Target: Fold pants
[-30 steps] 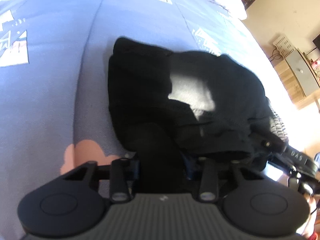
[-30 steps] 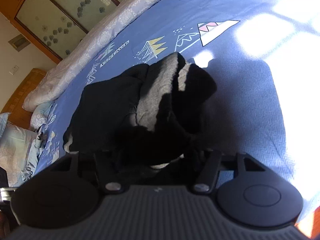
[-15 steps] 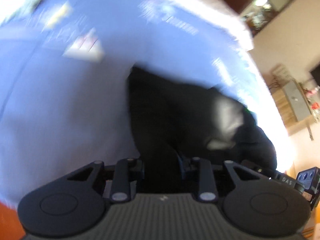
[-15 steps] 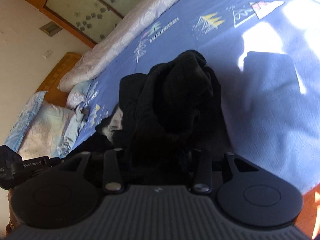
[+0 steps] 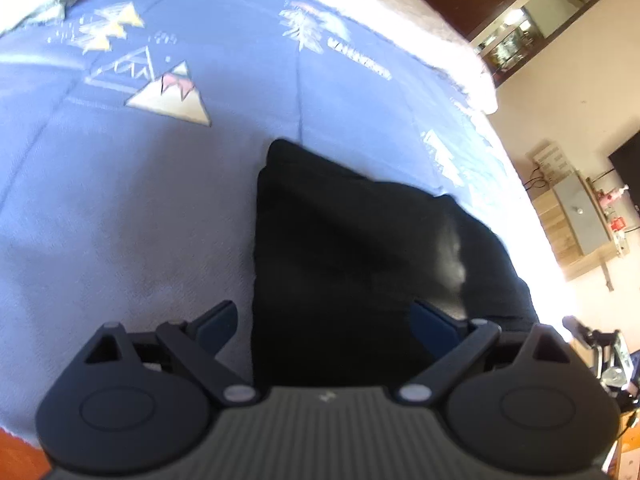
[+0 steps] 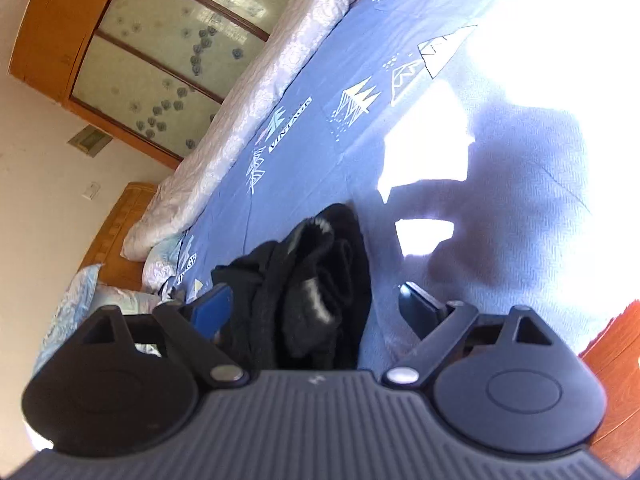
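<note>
Bedspread [image 5: 120,208], blue with printed mountains and trees, fills both views, and the black pants [image 5: 344,264] now lie on it as a compact, roughly rectangular bundle near the bed's near edge, where a second ago they hung bunched and lifted with pale lining showing. Both claws have just let go. The left claw [image 5: 324,320] pinched the cloth a moment back; its jaws are opening now, spread wide with the pants between them but the blue pads off the fabric. The right claw [image 6: 316,308] does the same, jaws opening and splayed, the dark stack lying between them untouched. Judging from that, a fold has just been laid down and released, so the task looks close to done, perhaps wanting only a tidy-up.

The left wrist view shows the flat top face of the bundle and its clean far corner, plus a cabinet [image 5: 576,216] against the wall beyond the bed. The right wrist view shows instead the bundle's open end, with stacked layers and a fleck of pale lining [image 6: 320,312], a rolled quilt [image 6: 256,92], and a wooden wardrobe [image 6: 132,40]
</note>
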A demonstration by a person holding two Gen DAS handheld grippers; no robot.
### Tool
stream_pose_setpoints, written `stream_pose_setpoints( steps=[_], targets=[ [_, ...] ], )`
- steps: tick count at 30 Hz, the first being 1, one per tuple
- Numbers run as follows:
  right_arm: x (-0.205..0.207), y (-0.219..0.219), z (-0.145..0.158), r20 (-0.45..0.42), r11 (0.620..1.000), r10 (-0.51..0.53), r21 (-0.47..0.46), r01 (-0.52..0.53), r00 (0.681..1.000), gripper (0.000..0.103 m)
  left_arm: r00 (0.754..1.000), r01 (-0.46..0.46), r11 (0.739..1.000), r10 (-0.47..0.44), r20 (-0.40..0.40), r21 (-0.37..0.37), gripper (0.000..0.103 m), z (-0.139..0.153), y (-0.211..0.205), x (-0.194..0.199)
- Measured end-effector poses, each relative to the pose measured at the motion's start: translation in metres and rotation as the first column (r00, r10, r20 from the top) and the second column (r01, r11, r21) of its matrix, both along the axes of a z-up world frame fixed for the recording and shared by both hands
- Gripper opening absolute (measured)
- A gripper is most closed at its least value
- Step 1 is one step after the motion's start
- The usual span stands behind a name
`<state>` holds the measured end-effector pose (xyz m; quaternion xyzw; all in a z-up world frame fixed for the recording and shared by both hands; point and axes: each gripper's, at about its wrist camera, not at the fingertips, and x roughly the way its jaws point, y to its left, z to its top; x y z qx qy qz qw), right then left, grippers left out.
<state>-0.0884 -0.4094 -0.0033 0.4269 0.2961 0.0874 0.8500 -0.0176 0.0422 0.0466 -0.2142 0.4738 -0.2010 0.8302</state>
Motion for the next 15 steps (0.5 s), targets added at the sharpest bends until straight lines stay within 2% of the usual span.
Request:
stream_pose_setpoints(
  steps=[3,7,10,15],
  targets=[
    [0.012,0.009,-0.006,-0.018,0.999,0.044,-0.008,-0.044,0.999,0.092,0.999,-0.006,1.000,0.006,-0.041,-0.004,0.096,-0.010,-0.004,0.003],
    [0.029,0.025,-0.022,-0.093,0.991,0.132,-0.017,-0.135,0.987,0.093,0.998,0.004,1.000,-0.005,-0.060,-0.011,0.097,-0.019,-0.005,0.003],
    [0.032,0.036,-0.025,-0.064,0.988,0.139,-0.059,-0.143,0.988,0.097,0.999,0.025,1.000,-0.026,-0.048,-0.013,0.097,-0.021,-0.008,0.006],
    [0.033,0.036,-0.023,-0.048,0.987,0.138,-0.079,-0.141,0.989,0.097,0.998,0.043,0.998,-0.045,-0.046,-0.043,0.097,-0.026,-0.012,0.011]
  ],
)
